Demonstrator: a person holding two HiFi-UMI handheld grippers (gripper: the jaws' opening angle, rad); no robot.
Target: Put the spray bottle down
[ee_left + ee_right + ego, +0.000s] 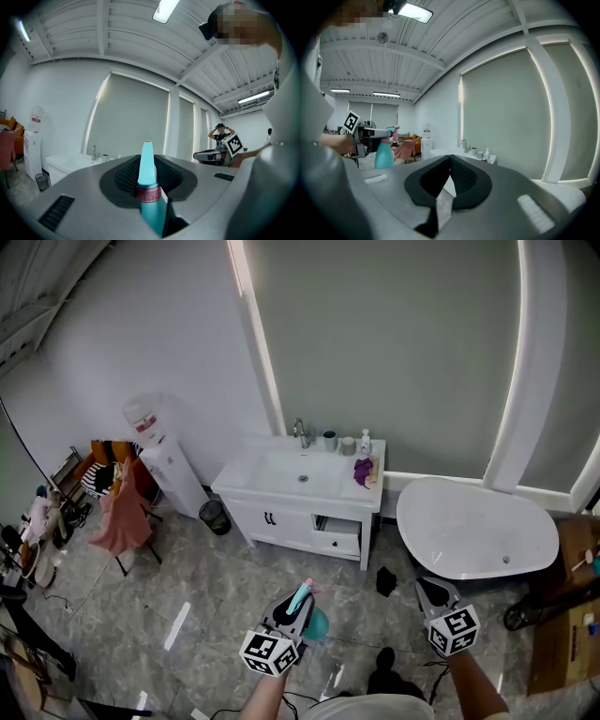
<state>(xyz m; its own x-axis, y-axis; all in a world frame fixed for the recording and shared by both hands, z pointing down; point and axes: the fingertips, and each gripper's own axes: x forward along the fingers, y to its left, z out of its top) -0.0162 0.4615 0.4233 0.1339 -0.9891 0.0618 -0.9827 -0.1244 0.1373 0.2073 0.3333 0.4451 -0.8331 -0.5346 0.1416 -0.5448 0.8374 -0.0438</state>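
Setting-down was not yet done: the spray bottle [316,622] hung clear of the floor, well in front of the vanity [272,518], pinched at its neck between the narrowly set jaws of the left gripper [300,601]. The right gripper [427,588], also in front of the vanity, had its jaws closed together on nothing. The bottle was smooth teal plastic, tapered, with a ribbed pink collar; the vanity was glossy white and boxy.

No legible text, brand or number found. The cubes on the left hand-held gripper [305,594] and right hand-held gripper [424,585] carry only black-and-white square patterns. The red label [142,420] on the water dispenser bottle is unreadable.
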